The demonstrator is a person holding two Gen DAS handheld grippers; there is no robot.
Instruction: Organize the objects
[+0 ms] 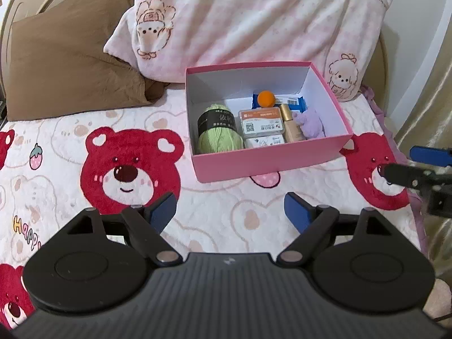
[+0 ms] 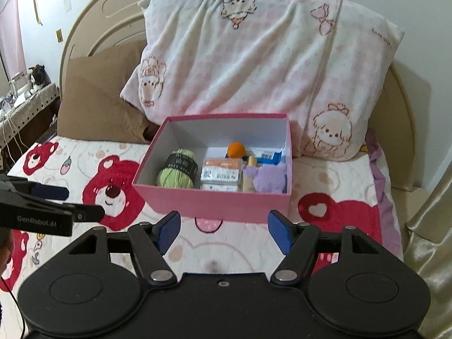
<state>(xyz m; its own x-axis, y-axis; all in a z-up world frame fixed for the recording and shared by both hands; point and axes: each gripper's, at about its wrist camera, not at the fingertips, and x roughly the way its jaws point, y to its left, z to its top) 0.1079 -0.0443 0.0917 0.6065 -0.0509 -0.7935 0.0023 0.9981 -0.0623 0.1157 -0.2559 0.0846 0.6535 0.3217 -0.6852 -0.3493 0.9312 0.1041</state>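
Nearby: pink pillow (image 2: 254,65) behind box (image 2: 214,200) | brown pillow (image 2: 99,99) left

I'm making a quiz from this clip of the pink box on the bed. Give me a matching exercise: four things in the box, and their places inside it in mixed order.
Things:
1. green yarn ball
2. orange ball
3. purple plush toy
4. clear plastic case with orange label

Places in the pink box, seen from the left wrist view:
A. middle, between yarn and beige bottle
B. left end
C. right side, beside the beige bottle
D. toward the back wall

Pairs: 1-B, 2-D, 3-C, 4-A
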